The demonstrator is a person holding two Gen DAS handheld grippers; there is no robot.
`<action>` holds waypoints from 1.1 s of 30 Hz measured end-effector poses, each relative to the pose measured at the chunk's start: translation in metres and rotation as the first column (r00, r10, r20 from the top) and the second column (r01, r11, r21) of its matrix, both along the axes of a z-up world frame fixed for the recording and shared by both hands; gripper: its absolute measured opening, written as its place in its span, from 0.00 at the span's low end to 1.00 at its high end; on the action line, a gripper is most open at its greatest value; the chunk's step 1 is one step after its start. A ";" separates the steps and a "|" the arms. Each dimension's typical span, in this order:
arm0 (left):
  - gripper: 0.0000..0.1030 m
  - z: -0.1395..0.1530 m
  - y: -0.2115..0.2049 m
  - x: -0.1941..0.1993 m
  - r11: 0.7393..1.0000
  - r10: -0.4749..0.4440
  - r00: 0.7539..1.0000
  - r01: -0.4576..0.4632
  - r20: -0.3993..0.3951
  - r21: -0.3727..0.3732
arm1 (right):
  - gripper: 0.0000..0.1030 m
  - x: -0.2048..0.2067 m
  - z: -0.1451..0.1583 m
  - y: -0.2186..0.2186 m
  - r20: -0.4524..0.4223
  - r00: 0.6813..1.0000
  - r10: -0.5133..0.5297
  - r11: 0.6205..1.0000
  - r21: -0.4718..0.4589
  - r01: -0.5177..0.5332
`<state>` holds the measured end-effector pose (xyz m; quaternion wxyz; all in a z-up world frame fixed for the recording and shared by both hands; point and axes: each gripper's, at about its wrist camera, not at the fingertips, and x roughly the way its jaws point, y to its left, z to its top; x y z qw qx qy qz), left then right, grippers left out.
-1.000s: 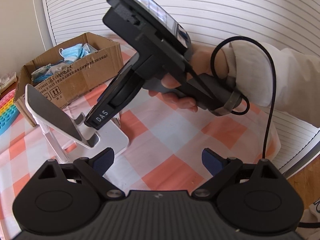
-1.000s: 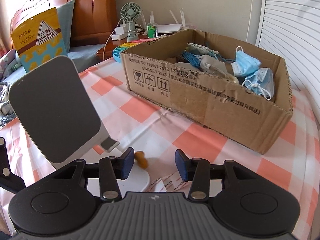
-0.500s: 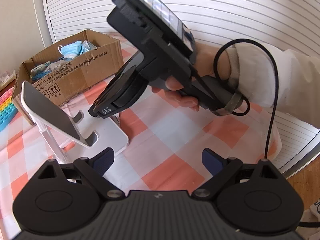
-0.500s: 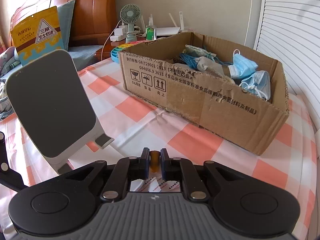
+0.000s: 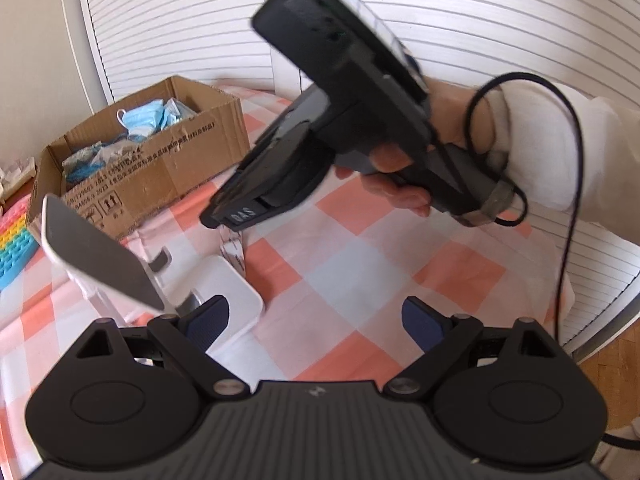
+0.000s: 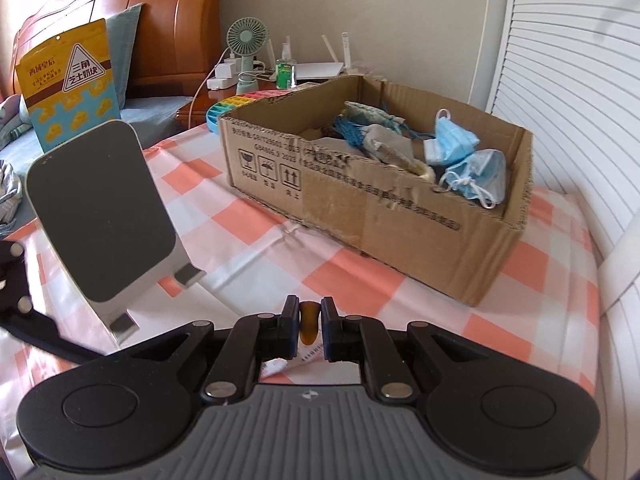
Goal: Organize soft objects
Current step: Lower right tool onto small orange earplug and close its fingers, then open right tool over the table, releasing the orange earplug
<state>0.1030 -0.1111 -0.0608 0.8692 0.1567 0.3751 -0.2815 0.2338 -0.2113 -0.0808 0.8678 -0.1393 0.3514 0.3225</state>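
My right gripper (image 6: 310, 312) is shut on a small amber soft piece (image 6: 309, 320), and a white printed strip (image 6: 308, 356) hangs below it. In the left wrist view a hand holds this gripper above the checked cloth, with the strip (image 5: 234, 252) dangling under its nose. The cardboard box (image 6: 400, 216) ahead of it holds blue face masks (image 6: 452, 144) and other soft items. My left gripper (image 5: 316, 316) hovers low over the cloth. Its jaws stand wide, are closing slightly, and have nothing between them.
A grey and white phone stand (image 6: 100, 216) stands left of the right gripper and just ahead of the left one (image 5: 100, 256). A rainbow silicone tray (image 5: 12, 248), a small fan (image 6: 246, 56) and a yellow snack bag (image 6: 68, 80) lie beyond. The table edge (image 5: 580, 320) is at right.
The right gripper's jaws closed on the amber piece, then lifted it with its white strip off the cloth. The left gripper stayed where it was.
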 end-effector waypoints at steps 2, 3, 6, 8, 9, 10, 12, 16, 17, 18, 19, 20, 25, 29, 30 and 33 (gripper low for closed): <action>0.88 0.001 -0.003 0.003 1.000 0.000 1.000 -0.001 0.015 0.009 | 0.13 -0.002 0.003 -0.006 0.010 1.000 -0.010 1.000 -0.008 0.010; 0.86 0.001 -0.005 0.005 1.000 -0.005 1.000 0.005 0.025 0.011 | 0.13 -0.003 0.004 -0.010 0.013 1.000 -0.014 1.000 -0.010 0.014; 0.81 0.000 -0.014 0.011 1.000 -0.003 0.999 0.002 0.034 0.026 | 0.13 -0.007 0.007 -0.024 0.017 0.999 -0.028 0.999 -0.023 0.028; 0.81 -0.002 -0.020 0.017 0.999 0.015 0.999 -0.016 0.036 0.045 | 0.13 -0.010 0.007 -0.032 0.014 0.999 -0.034 0.999 -0.032 0.034; 0.80 -0.004 -0.024 0.021 0.998 0.023 0.999 -0.025 0.037 0.052 | 0.13 -0.010 0.007 -0.036 0.010 0.999 -0.037 0.999 -0.036 0.037; 0.80 -0.005 -0.027 0.025 0.998 0.030 0.999 -0.032 0.037 0.058 | 0.13 -0.011 0.006 -0.040 0.007 0.999 -0.039 0.998 -0.041 0.039; 0.81 -0.009 -0.033 0.033 0.997 0.037 0.998 -0.040 0.041 0.070 | 0.13 -0.012 0.004 -0.046 -0.003 0.999 -0.043 0.998 -0.048 0.043; 0.80 -0.018 -0.039 0.050 0.993 0.081 0.996 -0.083 0.023 0.080 | 0.13 -0.011 -0.003 -0.056 -0.024 0.999 -0.044 0.998 -0.049 0.043; 0.80 -0.020 -0.040 0.052 0.992 0.089 0.996 -0.091 0.023 0.085 | 0.13 -0.011 -0.005 -0.057 -0.026 0.999 -0.044 0.998 -0.050 0.043; 0.80 -0.021 -0.041 0.054 0.991 0.090 0.996 -0.092 0.024 0.093 | 0.14 -0.011 -0.006 -0.058 -0.030 0.999 -0.044 0.998 -0.051 0.042; 0.80 -0.023 -0.042 0.055 0.990 0.096 0.995 -0.098 0.027 0.100 | 0.14 -0.010 -0.008 -0.059 -0.036 0.998 -0.042 0.998 -0.050 0.040; 0.80 -0.024 -0.042 0.056 0.989 0.105 0.994 -0.108 0.030 0.104 | 0.14 -0.010 -0.010 -0.059 -0.042 0.998 -0.039 0.998 -0.050 0.037; 0.80 -0.028 -0.044 0.067 0.984 0.141 0.989 -0.144 0.032 0.108 | 0.29 -0.009 -0.008 -0.067 -0.048 0.998 -0.036 0.999 -0.016 0.036; 0.80 -0.030 -0.045 0.078 0.980 0.182 0.983 -0.183 0.015 0.080 | 0.33 -0.006 -0.002 -0.075 -0.053 0.998 -0.045 0.999 0.028 0.046; 0.80 -0.032 -0.045 0.082 0.978 0.193 0.981 -0.193 0.010 0.074 | 0.34 -0.006 0.000 -0.076 -0.050 0.998 -0.048 0.998 0.034 0.050; 0.80 -0.033 -0.045 0.093 0.973 0.227 0.974 -0.227 -0.011 0.051 | 0.37 -0.004 0.004 -0.079 -0.045 0.998 -0.054 0.997 0.047 0.056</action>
